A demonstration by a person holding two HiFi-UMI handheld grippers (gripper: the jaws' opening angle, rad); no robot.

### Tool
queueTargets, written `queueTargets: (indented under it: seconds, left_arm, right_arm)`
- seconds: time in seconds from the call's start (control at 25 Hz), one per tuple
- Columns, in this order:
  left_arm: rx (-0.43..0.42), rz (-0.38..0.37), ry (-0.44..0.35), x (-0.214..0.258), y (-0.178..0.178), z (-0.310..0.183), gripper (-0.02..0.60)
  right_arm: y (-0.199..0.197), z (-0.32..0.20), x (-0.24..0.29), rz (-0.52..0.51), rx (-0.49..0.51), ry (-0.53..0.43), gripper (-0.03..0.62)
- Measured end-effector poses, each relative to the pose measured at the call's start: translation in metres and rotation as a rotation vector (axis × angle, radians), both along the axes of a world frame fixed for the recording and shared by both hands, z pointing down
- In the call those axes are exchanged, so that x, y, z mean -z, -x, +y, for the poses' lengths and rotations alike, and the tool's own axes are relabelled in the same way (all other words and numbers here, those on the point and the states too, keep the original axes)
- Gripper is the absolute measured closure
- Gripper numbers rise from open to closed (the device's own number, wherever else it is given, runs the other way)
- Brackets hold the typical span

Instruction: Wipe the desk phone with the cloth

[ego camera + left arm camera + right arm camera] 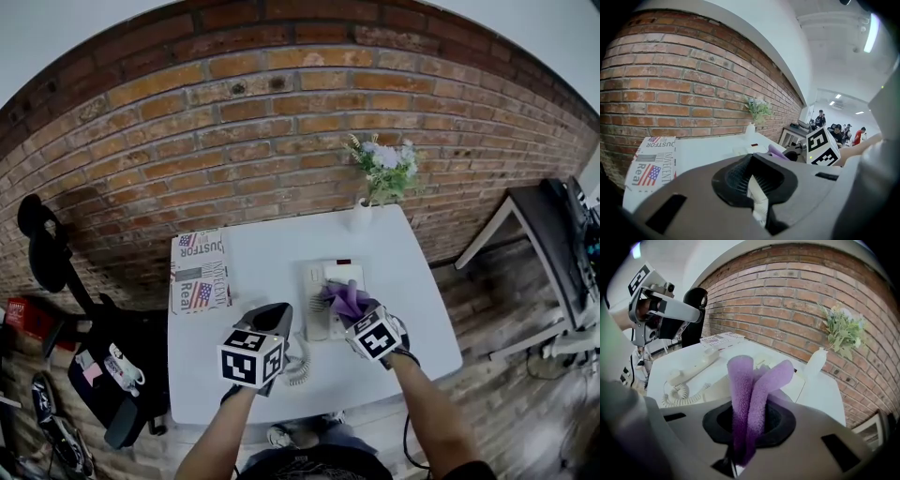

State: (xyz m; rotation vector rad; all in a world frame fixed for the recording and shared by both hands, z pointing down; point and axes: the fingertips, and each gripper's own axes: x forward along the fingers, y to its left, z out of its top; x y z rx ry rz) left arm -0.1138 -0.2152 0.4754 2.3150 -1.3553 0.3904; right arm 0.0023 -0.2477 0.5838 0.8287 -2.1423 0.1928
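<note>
Cloth (740, 394) purple, fuzzy; desk phone (319, 281) smooth plastic; table (262, 253) matt white; wall (281, 141) rough brick

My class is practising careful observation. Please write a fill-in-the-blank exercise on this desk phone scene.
1. The right gripper is shut on a ____ cloth, held over the desk phone.
2. The vase of flowers stands at the far edge of the table, in front of a ____ wall.
3. In the head view, the flag-printed box lies at the table's ____ edge.

Missing words: purple; brick; left.
</note>
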Motion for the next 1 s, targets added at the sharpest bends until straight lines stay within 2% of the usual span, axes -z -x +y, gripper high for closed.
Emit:
queueTargets:
  seconds: [1.0]
  left_arm:
    - [-0.101,0.021,0.01,-0.009,-0.005,0.034,0.577]
  right_arm:
    - [-0.015,0.089,-0.025,0.041,-0.017,0.106,0.548]
